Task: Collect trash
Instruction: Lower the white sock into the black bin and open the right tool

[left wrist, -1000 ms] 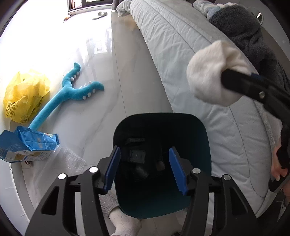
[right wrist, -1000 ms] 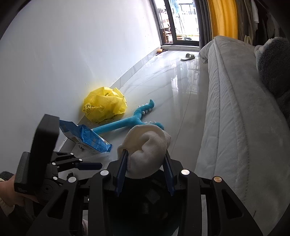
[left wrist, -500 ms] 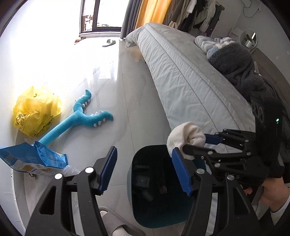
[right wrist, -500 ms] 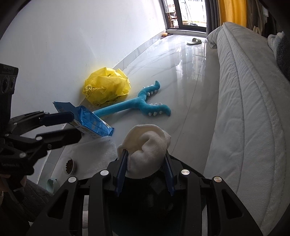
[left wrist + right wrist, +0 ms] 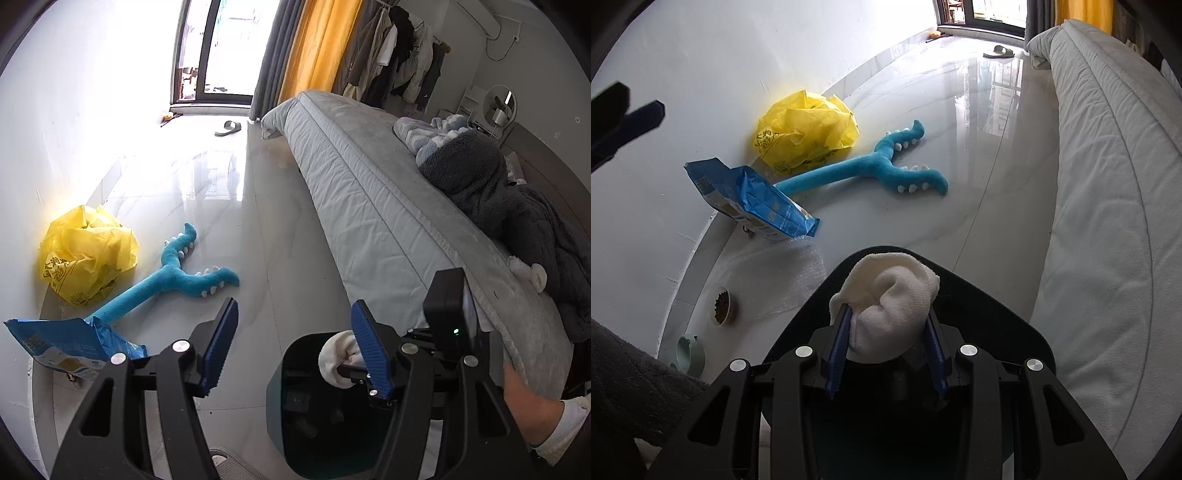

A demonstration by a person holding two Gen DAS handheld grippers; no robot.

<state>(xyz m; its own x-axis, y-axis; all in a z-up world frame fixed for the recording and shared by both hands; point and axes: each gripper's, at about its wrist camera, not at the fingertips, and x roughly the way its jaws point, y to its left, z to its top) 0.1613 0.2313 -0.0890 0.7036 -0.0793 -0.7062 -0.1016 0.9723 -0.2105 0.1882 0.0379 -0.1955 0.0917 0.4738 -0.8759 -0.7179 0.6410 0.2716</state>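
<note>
Right tool (image 5: pixel 886 354) clamped on a soft, cream-white balled-up sock (image 5: pixel 886 306), fuzzy knit, hanging right over the mouth of the dark teal plastic bin (image 5: pixel 284 398). Left tool (image 5: pixel 291 347) spread apart and empty, just left of the bin.

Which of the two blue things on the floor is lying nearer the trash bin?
The blue bag, against the wall; the blue plush toy lies beyond it.

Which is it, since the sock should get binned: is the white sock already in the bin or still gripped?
Still gripped: the right gripper is shut on the white sock, above the dark bin.
</note>
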